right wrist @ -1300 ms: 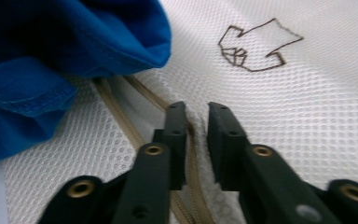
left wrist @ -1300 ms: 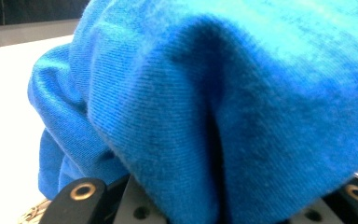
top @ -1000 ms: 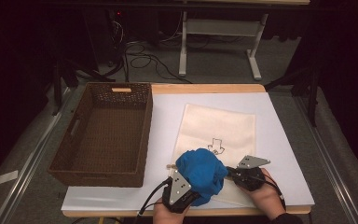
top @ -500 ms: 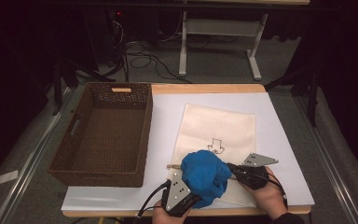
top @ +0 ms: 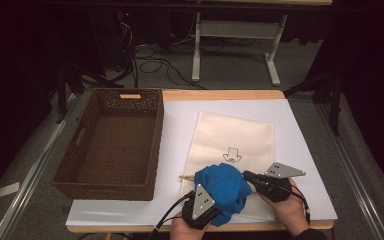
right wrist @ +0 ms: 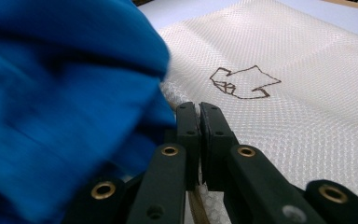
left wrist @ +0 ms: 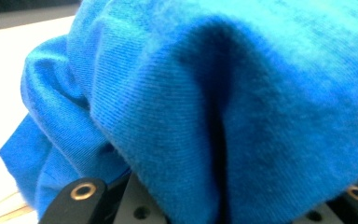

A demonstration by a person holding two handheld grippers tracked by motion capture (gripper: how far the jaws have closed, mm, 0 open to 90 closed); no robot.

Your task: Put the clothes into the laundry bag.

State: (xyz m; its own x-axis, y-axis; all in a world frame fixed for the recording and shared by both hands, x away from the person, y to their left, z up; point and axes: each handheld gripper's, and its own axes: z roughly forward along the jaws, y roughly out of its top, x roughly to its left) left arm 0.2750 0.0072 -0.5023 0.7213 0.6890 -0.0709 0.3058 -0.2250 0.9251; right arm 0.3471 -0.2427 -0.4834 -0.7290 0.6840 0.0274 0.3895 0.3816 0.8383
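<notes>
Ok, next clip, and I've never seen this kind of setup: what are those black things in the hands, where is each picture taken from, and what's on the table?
A person holds a hand tool with two black jaws in each hand. The high view looks down on the table; each of the other two pictures comes from a camera riding on one tool. On the white sheet lie a brown wicker basket and a cream mesh bag with an arrow drawn on it. The left gripper is buried in a bundled blue cloth at the bag's near end. The right gripper has its jaws closed at the bag's edge; whether they pinch it, I cannot tell.
</notes>
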